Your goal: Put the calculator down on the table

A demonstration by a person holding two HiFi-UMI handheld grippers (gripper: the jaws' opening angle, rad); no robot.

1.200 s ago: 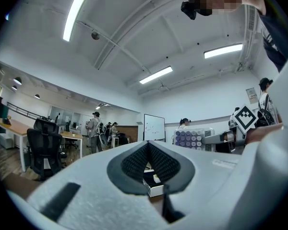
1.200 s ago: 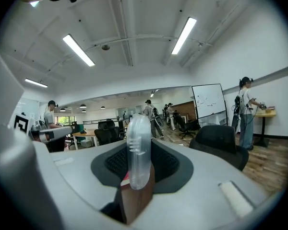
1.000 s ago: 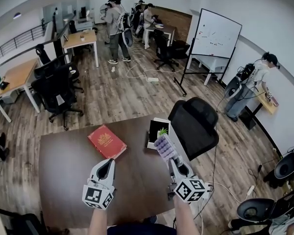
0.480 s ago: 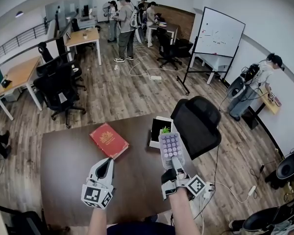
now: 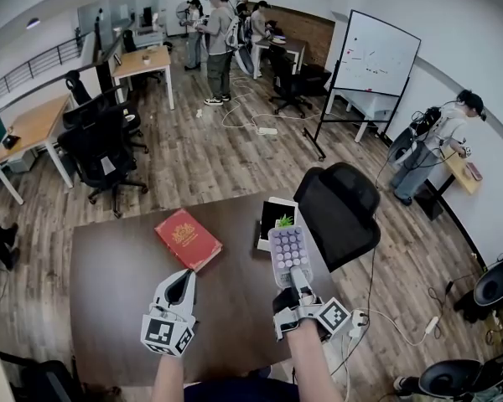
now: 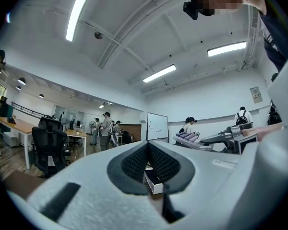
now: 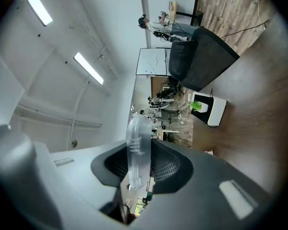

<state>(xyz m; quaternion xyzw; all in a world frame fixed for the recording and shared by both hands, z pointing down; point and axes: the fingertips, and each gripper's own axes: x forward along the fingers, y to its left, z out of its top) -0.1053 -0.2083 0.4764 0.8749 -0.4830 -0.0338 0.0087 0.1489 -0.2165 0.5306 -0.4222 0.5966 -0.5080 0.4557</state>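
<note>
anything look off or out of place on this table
Nothing looks spilled or damaged. The red book lies at a slant to the edges of the table. The calculator is not lying free: the right gripper is shut on its near end, over the table's right side.

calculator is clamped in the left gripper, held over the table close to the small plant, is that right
No, wrong gripper: the calculator is clamped in the right gripper, held over the table close to the small plant. The right gripper view shows its edge between those jaws.
</note>
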